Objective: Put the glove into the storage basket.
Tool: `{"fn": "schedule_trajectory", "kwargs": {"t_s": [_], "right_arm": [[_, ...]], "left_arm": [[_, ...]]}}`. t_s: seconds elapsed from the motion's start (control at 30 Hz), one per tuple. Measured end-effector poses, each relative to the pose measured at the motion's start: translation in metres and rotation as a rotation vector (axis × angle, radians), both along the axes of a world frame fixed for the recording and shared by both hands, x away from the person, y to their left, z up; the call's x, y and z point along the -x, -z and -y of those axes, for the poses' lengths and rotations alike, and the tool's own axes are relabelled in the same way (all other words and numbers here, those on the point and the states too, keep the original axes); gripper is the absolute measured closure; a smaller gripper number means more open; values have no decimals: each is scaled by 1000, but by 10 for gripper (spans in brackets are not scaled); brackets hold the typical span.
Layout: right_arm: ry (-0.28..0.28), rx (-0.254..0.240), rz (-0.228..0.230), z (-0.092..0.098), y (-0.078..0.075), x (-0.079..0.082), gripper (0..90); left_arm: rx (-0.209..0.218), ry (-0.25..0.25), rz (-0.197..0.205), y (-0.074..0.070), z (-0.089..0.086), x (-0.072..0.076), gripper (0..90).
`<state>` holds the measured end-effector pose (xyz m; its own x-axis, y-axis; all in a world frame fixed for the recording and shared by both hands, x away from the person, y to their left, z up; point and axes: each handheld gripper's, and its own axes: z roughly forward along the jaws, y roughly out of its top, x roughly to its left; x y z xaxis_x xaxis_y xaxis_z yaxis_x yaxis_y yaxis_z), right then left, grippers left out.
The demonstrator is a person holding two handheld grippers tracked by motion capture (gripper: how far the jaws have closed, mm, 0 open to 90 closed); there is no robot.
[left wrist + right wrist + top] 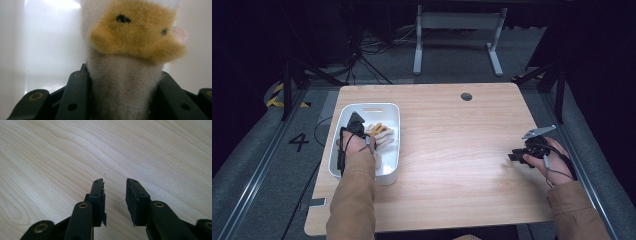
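Two tongs are at work. From the high view, the left tongs (pixel 357 131) reach into the white bin (pixel 390 167) on the surface (pixel 452 150). Its own view shows them clenched on a plush toy (pixel 130 57), apparently tan and white. The right tongs (pixel 115 200) hover released over bare wood.

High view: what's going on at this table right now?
A person works at a wooden table with a hand-held gripper in each hand. The left hand-held gripper reaches into a white bin at the table's left side, and its jaws are closed on a white and tan plush toy, seen close up in the left gripper view. The right hand-held gripper sits over bare wood near the table's right edge, jaws apart with nothing between them.
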<state>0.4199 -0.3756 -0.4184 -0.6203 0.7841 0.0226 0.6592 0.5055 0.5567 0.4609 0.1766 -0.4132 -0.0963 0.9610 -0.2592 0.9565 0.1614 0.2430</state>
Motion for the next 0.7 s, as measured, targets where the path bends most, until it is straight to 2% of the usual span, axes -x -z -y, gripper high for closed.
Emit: {"fn": "schedule_trajectory", "kwargs": {"t_s": [0.03, 0.23, 0.27, 0.37, 0.4, 0.43, 0.57, 0.7], "right_arm": [[0, 0, -1, 0, 0, 0, 686], [1, 0, -1, 1, 1, -1, 685], [1, -1, 1, 1, 1, -1, 684], [6, -5, -1, 2, 1, -1, 682], [6, -4, -1, 2, 1, -1, 682], [6, -4, -4, 2, 2, -1, 681], [-19, -5, 6, 0, 1, 0, 672], [-32, -9, 15, -2, -2, 1, 660]], "left_arm": [[-25, 6, -8, -1, 1, 0, 645], [-36, 24, -40, 1, 3, -1, 592], [-39, 31, -47, 2, 5, -1, 554], [-74, 27, -65, 1, 11, 0, 308], [-89, 27, -75, 0, 13, 0, 247], [-111, 38, -65, -3, 18, 2, 219], [-110, 55, -62, -5, 26, 6, 226], [-125, 69, -76, -4, 26, 8, 228]]}}
